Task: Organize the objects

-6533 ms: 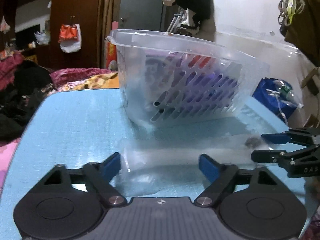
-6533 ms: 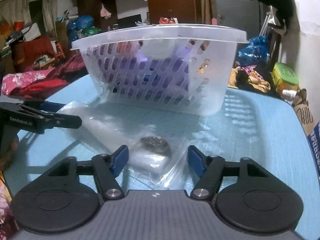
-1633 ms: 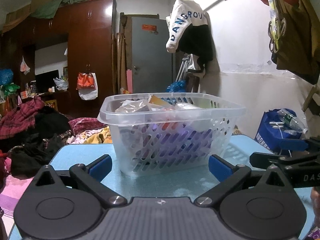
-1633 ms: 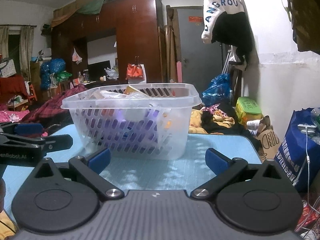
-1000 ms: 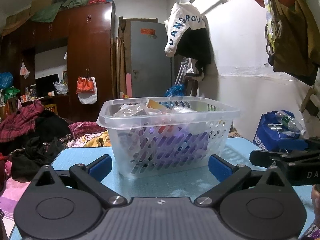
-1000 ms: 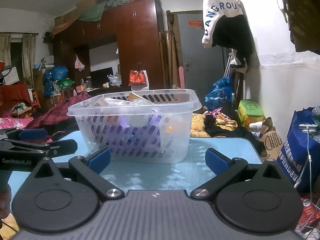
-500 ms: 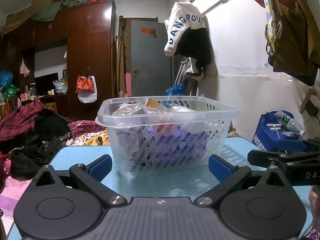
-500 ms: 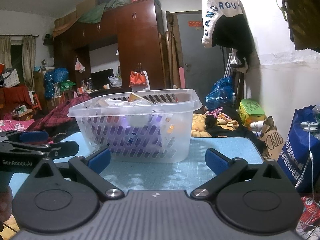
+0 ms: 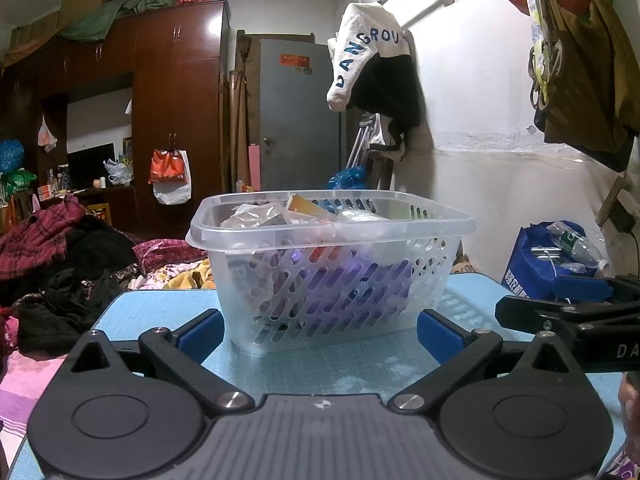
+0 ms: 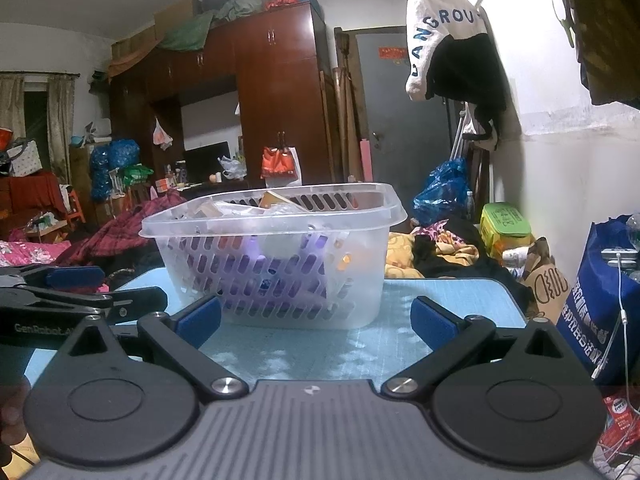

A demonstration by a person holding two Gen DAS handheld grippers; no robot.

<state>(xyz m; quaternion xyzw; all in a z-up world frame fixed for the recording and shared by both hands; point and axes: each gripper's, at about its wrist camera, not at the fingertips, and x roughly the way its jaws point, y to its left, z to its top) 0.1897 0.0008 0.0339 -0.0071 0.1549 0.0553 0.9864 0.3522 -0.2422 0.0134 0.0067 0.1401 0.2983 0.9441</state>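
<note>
Clear slotted basket (image 9: 332, 268) is seen dead ahead at 12 o'clock from both grippers, on the blue table (image 9: 160, 312), apart from all fingers. Long axis runs approx 9-to-3 in both views. Packets are piled inside up to the rim. Left gripper (image 9: 319, 330) jaws spread wide, nothing held; right gripper (image 10: 316, 320) same. Neither judged clearly nearer. No loose item visible on table; sorting judged about done.

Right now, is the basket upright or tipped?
Upright. The basket sits flat on the blue table, rim level, with packets showing above the rim in both views.
</note>
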